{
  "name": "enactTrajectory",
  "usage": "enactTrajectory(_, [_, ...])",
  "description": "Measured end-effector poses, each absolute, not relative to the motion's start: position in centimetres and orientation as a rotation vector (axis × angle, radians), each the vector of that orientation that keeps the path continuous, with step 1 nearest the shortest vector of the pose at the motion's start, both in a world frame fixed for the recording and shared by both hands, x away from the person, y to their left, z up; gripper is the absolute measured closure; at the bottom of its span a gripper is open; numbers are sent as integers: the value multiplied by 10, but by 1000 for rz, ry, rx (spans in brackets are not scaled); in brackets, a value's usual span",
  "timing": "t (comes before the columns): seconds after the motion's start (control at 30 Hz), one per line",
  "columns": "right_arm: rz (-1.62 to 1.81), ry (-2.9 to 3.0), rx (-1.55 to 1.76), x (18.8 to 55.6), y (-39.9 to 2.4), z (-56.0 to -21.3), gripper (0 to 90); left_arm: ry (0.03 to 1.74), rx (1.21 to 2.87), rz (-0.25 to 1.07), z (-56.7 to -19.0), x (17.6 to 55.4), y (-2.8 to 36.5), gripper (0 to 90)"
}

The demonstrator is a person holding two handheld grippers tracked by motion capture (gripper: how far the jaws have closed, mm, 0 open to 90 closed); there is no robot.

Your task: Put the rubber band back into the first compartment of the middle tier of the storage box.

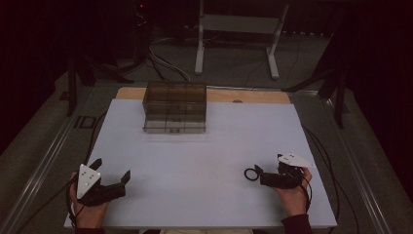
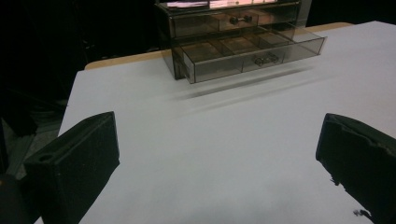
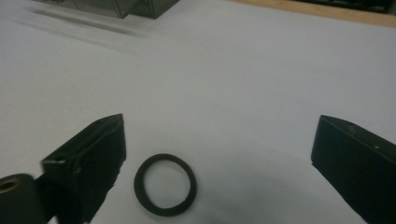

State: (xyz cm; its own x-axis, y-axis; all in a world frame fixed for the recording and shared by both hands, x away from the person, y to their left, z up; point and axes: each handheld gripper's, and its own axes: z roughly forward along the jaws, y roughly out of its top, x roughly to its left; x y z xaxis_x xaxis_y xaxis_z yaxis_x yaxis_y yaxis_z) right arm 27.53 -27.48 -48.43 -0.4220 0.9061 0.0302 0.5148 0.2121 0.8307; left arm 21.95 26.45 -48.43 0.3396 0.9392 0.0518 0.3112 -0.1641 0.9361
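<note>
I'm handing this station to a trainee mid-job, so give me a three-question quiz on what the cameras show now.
1. True or false: the right hand-held gripper is clamped on the black ring.
2. Which drawer of the smoky drawer box stands pulled out? A upper, B lowest.
3. Where does the ring lie relative to the right hand-held gripper's jaws?

Key:
1. False; the jaws stand open and the ring lies flat on the white table.
2. B.
3. Between them, close to the jaw at the left of the right gripper view.
</note>
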Motion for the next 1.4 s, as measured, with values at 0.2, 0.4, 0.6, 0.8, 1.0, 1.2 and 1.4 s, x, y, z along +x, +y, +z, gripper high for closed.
enactTrajectory(0.2, [1065, 2073, 1357, 281, -270, -495, 190, 1133, 1689, 851, -485, 221, 263, 3])
enactTrajectory(0.4, [983, 2158, 1405, 284, -267, -508, 474, 1124, 1688, 856, -486, 221, 263, 3])
enactTrajectory(0.6, [942, 2235, 1420, 285, -264, -517, 662, 1134, 1668, 842, -487, 220, 264, 3])
enactTrajectory(0.8, [847, 2238, 1380, 277, -254, -516, 846, 1131, 1675, 841, -487, 220, 263, 3])
enactTrajectory(1.0, [854, 2235, 1399, 278, -254, -515, 891, 1132, 1673, 840, -487, 221, 262, 3])
enactTrajectory(1.2, [901, 2202, 1392, 276, -254, -508, 890, 1142, 1661, 823, -489, 223, 262, 3])
enactTrajectory(1.4, [948, 2183, 1397, 275, -255, -502, 889, 1136, 1671, 828, -489, 223, 261, 3])
